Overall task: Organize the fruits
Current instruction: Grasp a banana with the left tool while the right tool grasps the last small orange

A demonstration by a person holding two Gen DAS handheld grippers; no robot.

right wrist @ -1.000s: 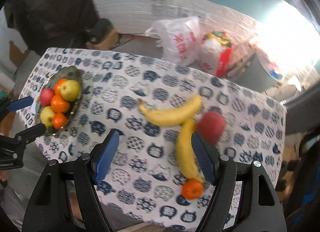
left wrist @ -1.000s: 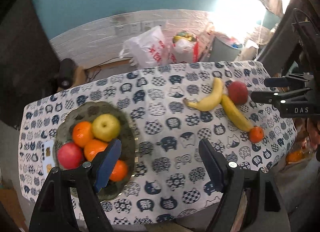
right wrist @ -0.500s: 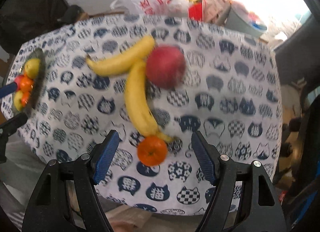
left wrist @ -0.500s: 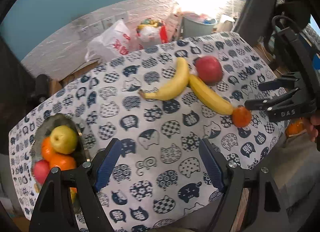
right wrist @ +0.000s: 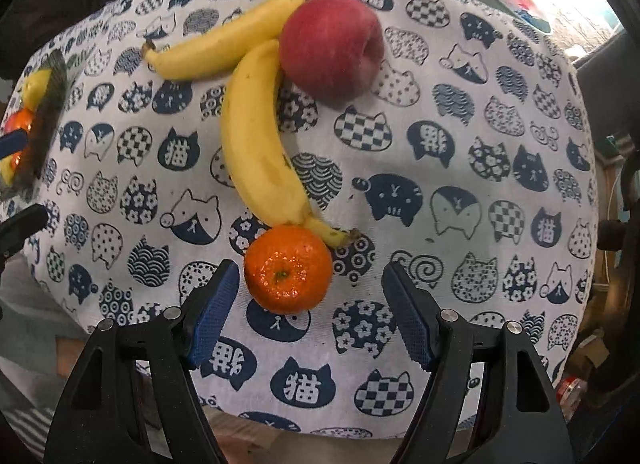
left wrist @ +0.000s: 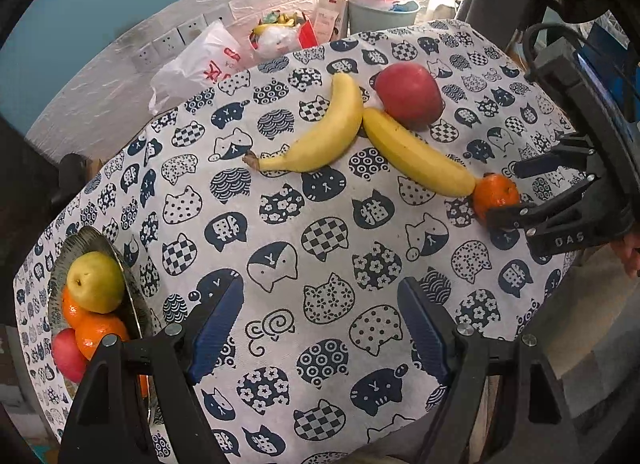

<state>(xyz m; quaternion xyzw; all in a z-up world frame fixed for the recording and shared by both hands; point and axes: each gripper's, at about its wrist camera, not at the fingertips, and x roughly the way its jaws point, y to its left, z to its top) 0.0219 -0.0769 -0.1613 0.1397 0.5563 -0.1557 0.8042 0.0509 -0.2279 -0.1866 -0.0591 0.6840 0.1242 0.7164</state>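
An orange (right wrist: 288, 268) lies on the cat-print tablecloth, touching the stem of a banana (right wrist: 256, 144). A second banana (right wrist: 224, 44) and a red apple (right wrist: 332, 52) lie behind it. My right gripper (right wrist: 310, 312) is open, its fingers either side of the orange and just short of it; it also shows in the left wrist view (left wrist: 520, 188) by the orange (left wrist: 494, 192). My left gripper (left wrist: 320, 324) is open and empty over the cloth. A dark bowl (left wrist: 136, 304) at the left holds a green apple (left wrist: 94, 282), oranges and a red apple.
The cat-print tablecloth (left wrist: 320, 248) covers the table. Plastic bags (left wrist: 200, 64) and a grey bin (left wrist: 380, 16) stand behind the table against a white brick wall. The table's front edge is close below both grippers.
My right gripper has moved down and in toward the orange, which now sits between its fingertips. My left gripper has swung right, away from the bowl, toward the table's middle.
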